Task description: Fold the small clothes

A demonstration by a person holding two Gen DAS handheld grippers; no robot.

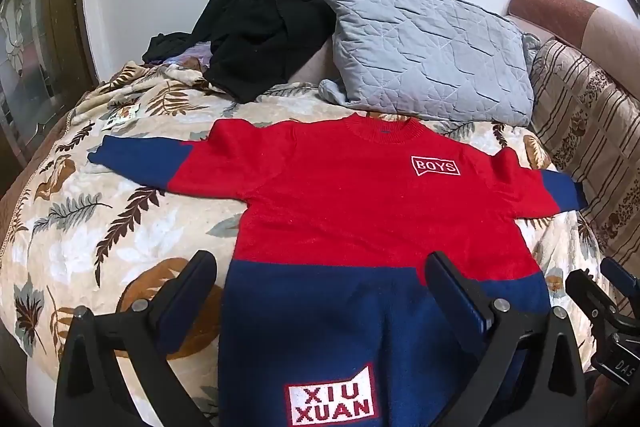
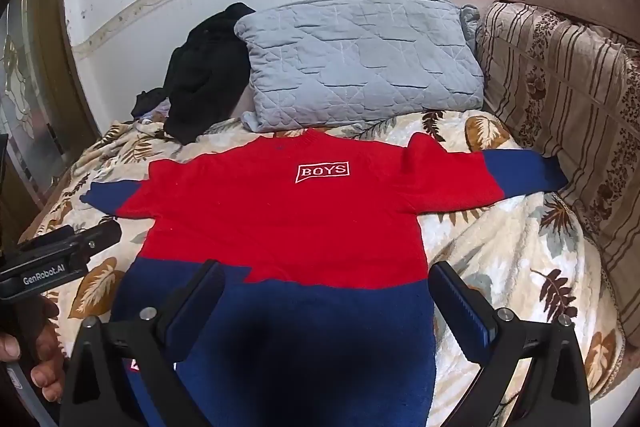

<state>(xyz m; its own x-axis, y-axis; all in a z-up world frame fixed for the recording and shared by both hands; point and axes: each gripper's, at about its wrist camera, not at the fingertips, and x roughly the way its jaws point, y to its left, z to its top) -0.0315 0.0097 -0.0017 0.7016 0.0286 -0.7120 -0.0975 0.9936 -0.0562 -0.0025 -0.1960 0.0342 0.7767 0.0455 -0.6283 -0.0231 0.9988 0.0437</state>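
Observation:
A small knitted sweater (image 1: 340, 195) lies flat, front up, on a leaf-patterned blanket (image 1: 100, 227), both sleeves spread out. It is red above and navy below, with a "BOYS" patch on the chest and a "XIU XUAN" patch near the hem. My left gripper (image 1: 320, 267) hovers open over the navy lower left part, fingers apart and holding nothing. My right gripper (image 2: 328, 277) stands open over the lower right part of the sweater (image 2: 280, 219), also holding nothing. In the right wrist view, a left gripper finger (image 2: 96, 235) and a hand (image 2: 36, 351) show at the left edge.
A grey quilted pillow (image 1: 432, 55) lies just behind the sweater's collar. A heap of black clothes (image 1: 264, 27) sits at the back left against the wall. A striped floral cushion (image 2: 568, 99) lines the bed's right side. A glass-panelled door (image 1: 24, 47) stands at the left.

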